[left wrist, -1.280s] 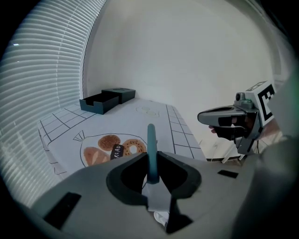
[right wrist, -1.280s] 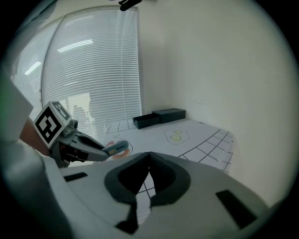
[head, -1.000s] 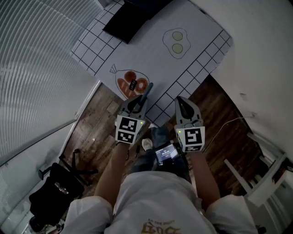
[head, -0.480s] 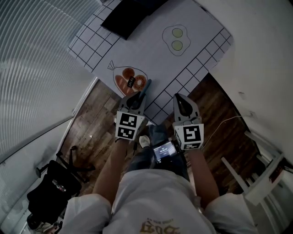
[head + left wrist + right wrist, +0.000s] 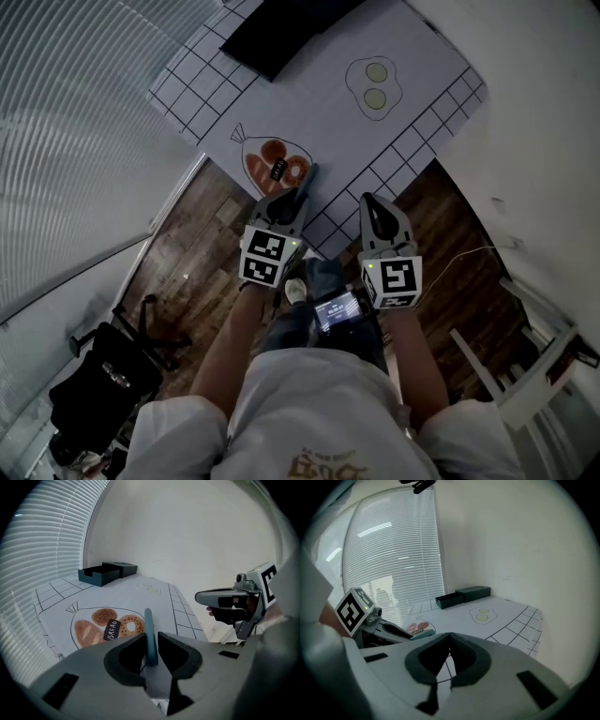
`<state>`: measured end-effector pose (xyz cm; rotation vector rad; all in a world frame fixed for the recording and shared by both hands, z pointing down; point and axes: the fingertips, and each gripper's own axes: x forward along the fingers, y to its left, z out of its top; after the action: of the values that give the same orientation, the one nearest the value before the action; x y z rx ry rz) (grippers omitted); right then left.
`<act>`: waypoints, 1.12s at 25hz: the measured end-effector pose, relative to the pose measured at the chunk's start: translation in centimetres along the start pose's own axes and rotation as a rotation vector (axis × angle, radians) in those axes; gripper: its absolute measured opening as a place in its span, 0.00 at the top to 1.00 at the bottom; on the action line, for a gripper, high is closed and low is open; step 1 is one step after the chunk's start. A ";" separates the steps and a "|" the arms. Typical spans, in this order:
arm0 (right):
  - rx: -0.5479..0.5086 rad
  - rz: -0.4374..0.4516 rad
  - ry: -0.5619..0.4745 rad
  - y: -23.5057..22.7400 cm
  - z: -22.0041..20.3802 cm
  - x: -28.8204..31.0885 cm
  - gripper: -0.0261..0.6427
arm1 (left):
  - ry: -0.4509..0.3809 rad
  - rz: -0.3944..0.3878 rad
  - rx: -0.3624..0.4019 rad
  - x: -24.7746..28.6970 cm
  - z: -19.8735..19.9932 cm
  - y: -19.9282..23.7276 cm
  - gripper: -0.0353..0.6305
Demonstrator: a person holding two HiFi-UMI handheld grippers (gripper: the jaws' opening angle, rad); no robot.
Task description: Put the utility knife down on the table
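Between the jaws of the left gripper (image 5: 285,201), the utility knife (image 5: 148,623) is being held edge-on, with the jaws drawn narrow and pressing on its two flat sides. The knife is projecting forward past the jaw tips as a slim teal bar with a rounded end, smooth and matte, probably moulded plastic. Ahead of and below those jaws, the table (image 5: 309,112) is presenting a pale, flat sheet. The sheet is printed with thin black grid lines, a bread drawing (image 5: 105,625) in browns, and an egg drawing (image 5: 375,86) further off. A black tray (image 5: 107,571), low and rectangular, is sitting well beyond the jaws at the far end.

The task is standing at its early stage. The knife is being carried over the near edge of the table, beside the bread drawing, and the grip is not yet released. Whether its far end is touching the sheet cannot be settled from these views. Lowering and opening appear to be what is left.

To the side, the right gripper (image 5: 449,641) is hovering level with the left one. Its dark, curved jaw pads are meeting with nothing between them.
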<state>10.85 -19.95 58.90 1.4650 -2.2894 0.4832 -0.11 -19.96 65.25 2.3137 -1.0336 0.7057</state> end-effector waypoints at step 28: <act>-0.012 -0.020 -0.023 1.4 1.1 -1.4 0.95 | -0.037 0.086 0.069 -2.8 1.2 2.4 0.87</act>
<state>9.98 -18.82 57.15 1.4939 -2.2896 0.4482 -3.28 -20.61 63.17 2.3611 -1.1477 0.7460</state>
